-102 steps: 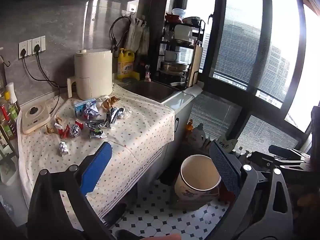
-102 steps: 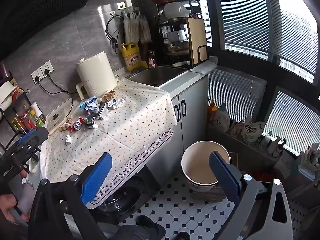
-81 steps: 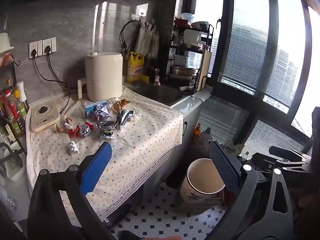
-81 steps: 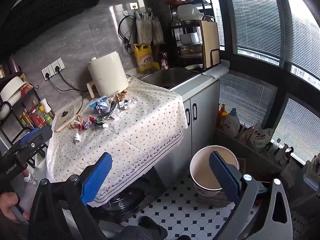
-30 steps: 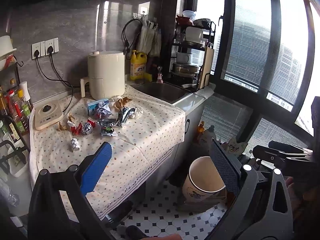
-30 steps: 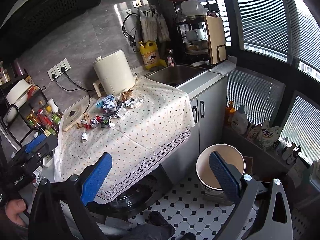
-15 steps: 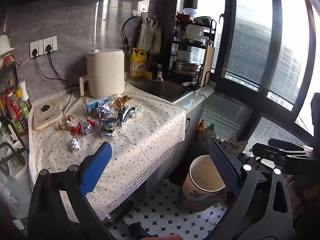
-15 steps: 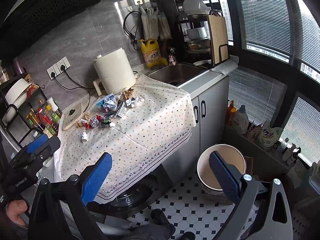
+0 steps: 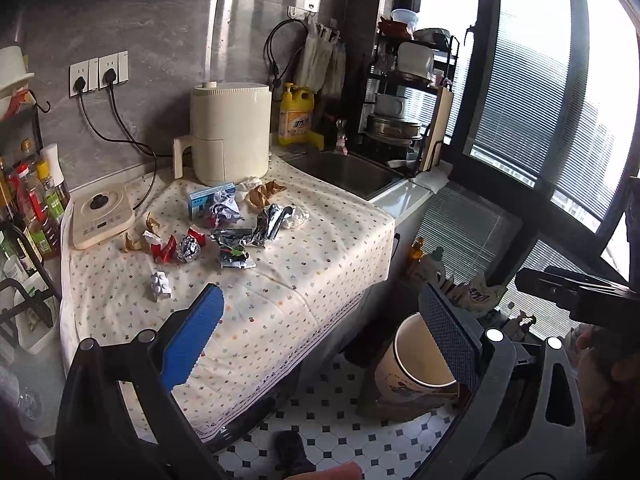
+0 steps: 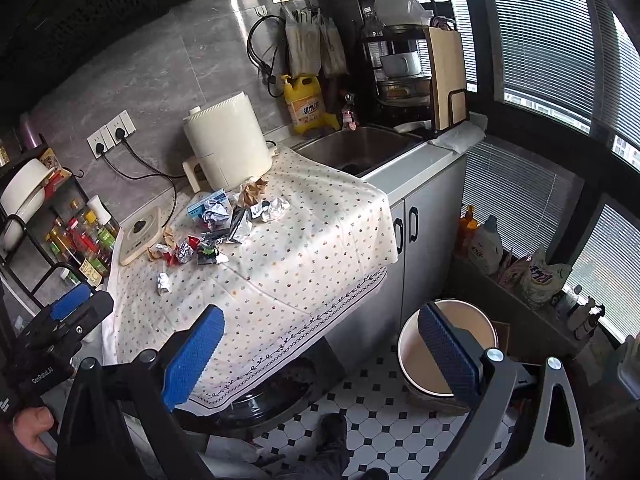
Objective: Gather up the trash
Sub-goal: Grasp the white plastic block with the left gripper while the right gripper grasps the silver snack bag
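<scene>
Bright window daylight, fisheye-warped edges

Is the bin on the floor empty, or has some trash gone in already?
Seemingly empty: the bin shows a bare pale inner wall, though the right gripper's finger hides part. The wrappers lie on the tablecloth.

One air fryer (image 9: 228, 132), one bin (image 9: 416, 356), one detergent jug (image 9: 295, 120), two wall plugs (image 9: 94, 78), one induction hob (image 9: 100, 220).
</scene>
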### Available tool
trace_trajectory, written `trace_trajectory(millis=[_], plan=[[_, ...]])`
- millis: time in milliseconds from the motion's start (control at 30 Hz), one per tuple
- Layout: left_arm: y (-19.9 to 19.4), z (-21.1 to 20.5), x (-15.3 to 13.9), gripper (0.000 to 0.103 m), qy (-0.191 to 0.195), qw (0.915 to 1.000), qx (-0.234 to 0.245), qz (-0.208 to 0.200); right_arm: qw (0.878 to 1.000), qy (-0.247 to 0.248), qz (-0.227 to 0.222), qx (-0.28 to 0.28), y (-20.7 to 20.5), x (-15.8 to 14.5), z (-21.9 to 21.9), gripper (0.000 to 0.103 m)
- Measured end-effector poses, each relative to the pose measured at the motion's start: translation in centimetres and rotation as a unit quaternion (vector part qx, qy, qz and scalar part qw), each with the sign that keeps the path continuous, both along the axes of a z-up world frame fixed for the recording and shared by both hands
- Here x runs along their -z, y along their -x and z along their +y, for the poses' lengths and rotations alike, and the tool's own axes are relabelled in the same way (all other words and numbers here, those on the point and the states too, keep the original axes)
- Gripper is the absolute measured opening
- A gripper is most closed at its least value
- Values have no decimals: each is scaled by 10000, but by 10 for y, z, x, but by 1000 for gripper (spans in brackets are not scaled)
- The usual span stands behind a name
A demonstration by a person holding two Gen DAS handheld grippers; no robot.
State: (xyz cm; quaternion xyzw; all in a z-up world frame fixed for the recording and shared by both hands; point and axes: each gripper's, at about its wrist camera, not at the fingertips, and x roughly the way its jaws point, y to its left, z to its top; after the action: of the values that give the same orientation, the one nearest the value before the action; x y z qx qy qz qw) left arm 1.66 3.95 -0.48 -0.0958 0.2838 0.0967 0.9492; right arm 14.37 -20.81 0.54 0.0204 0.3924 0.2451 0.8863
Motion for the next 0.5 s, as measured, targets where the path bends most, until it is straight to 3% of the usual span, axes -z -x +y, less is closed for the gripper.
trace_trajectory(millis=[300, 500], plan=[[-13, 64, 13, 97, 149, 9987, -480, 23, 9993, -8, 146, -330, -42, 8, 61, 95], [-23, 108, 31, 96, 426, 9956, -828, 107, 9965, -211, 545, -594, -74, 25, 101, 94]])
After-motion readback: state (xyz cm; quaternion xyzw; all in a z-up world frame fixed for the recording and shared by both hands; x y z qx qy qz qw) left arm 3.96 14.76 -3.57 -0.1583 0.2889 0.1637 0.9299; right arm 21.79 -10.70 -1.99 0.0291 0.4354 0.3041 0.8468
